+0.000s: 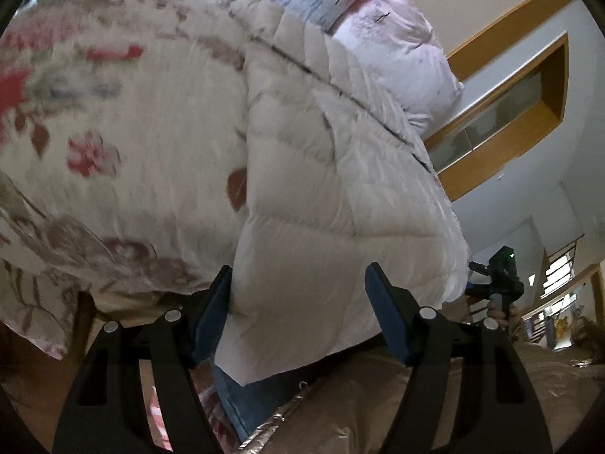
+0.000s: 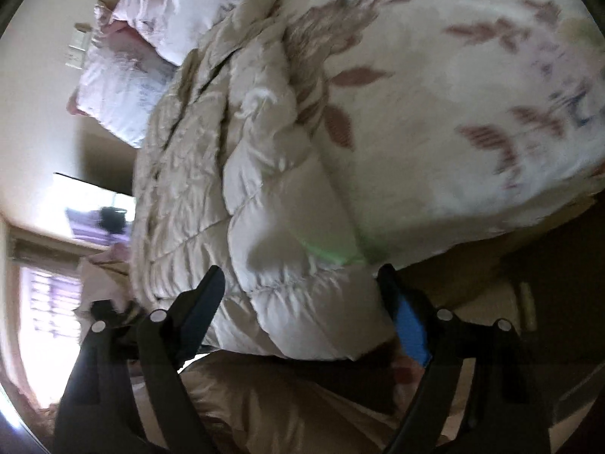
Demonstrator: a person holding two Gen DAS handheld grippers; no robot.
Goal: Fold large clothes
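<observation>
A cream quilted puffer jacket [image 1: 321, 174] lies on a floral bedspread [image 1: 113, 121]. My left gripper [image 1: 298, 302] is open, its blue-padded fingers [image 1: 211, 317] wide on either side of the jacket's puffy lower edge. My right gripper [image 2: 302, 295] is also open, its fingers [image 2: 408, 314] straddling another bulky part of the same jacket [image 2: 264, 196]. The right gripper also shows in the left wrist view [image 1: 499, 283], beyond the jacket's right edge. Whether either pad presses the fabric is unclear.
Pillows [image 1: 393, 38] lie at the head of the bed, also in the right wrist view [image 2: 143, 60]. A beige quilted cover [image 1: 435, 408] lies below the grippers. A wood-framed wall recess [image 1: 510, 106] and a bright window [image 2: 45, 302] are behind.
</observation>
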